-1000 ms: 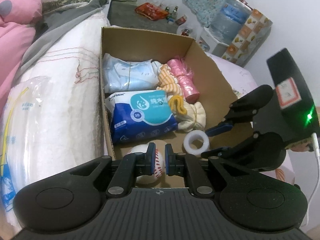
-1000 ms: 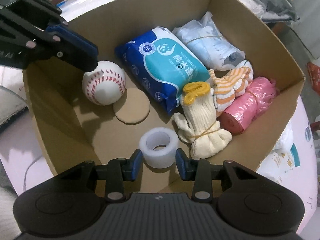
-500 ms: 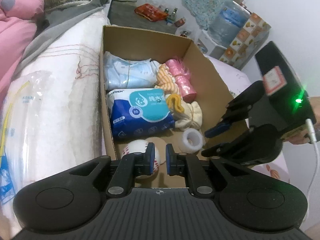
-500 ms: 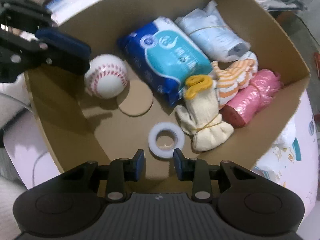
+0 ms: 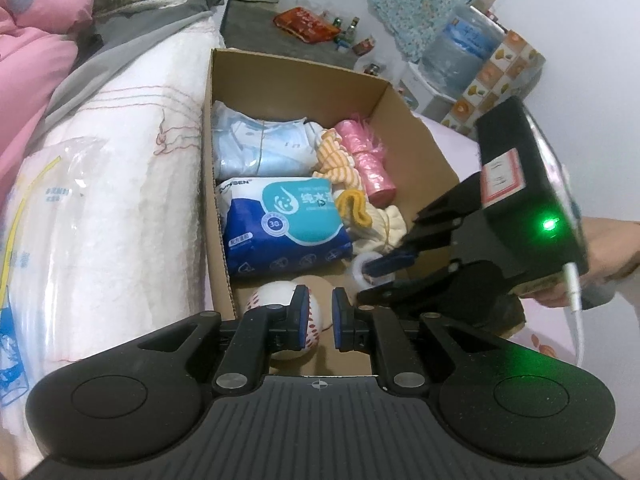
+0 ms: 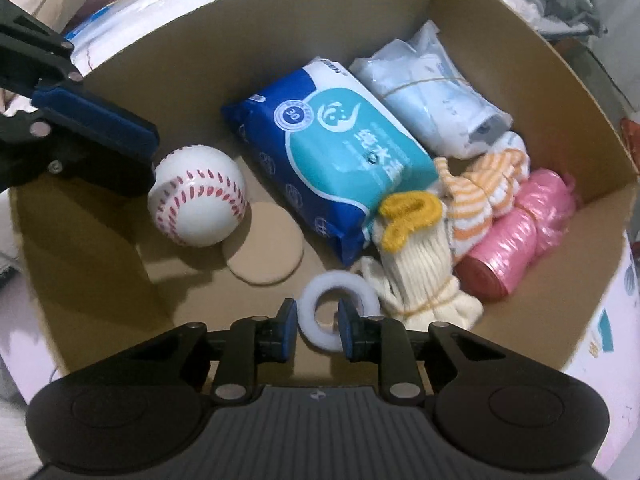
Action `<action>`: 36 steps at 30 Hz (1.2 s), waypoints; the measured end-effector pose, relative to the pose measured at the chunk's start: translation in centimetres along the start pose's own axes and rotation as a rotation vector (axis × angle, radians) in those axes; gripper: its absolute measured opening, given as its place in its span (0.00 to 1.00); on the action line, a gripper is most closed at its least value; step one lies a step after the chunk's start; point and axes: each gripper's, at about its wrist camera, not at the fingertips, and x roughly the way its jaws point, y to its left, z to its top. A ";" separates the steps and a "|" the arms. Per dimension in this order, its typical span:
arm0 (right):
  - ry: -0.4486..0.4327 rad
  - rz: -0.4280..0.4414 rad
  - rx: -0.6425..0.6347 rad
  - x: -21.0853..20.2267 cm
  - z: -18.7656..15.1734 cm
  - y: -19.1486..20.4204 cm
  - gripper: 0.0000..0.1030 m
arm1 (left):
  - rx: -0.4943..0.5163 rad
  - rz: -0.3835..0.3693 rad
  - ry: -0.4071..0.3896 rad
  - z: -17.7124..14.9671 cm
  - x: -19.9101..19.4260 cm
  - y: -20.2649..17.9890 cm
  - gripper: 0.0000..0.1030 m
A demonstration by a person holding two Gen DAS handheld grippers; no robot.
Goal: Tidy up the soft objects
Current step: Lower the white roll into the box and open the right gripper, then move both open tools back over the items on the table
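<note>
A cardboard box [image 6: 520, 56] [image 5: 296, 84] holds a baseball [image 6: 198, 196] [image 5: 276, 300], a blue wet-wipes pack [image 6: 332, 152] [image 5: 288, 224], a pale blue wrapped bundle [image 6: 432, 80], striped socks [image 6: 480, 188], cream socks with a yellow cuff [image 6: 416, 256], a pink bag roll [image 6: 516, 236] and a white tape roll [image 6: 340, 312] [image 5: 362, 270]. My right gripper [image 6: 318, 330] is open and empty above the tape roll, near the box's front wall. My left gripper [image 5: 320, 318] is open with a narrow gap, empty, above the box edge by the baseball.
The box stands on a bed beside a white blanket [image 5: 120, 184] and a plastic-wrapped pack [image 5: 36, 216]. A pink duvet [image 5: 32, 48] lies at the far left. A water jug [image 5: 460, 52] and floor clutter [image 5: 308, 26] are beyond.
My right gripper has let go of the tape roll, narrowed its jaws and lifted back; the roll now lies flat on the box floor. My left gripper has drawn back slightly.
</note>
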 end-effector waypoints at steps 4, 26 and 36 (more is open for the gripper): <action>-0.018 0.027 -0.012 0.0 0.4 0.2 0.22 | 0.003 0.006 0.004 -0.1 0.0 -0.1 0.11; -0.071 0.249 0.187 1.0 1.8 -3.0 0.23 | -0.105 -0.039 -0.003 0.1 -0.6 0.1 0.28; -0.221 0.207 0.218 -6.8 -1.7 -6.3 0.29 | -0.003 -0.003 -0.045 1.2 -1.2 -2.9 0.30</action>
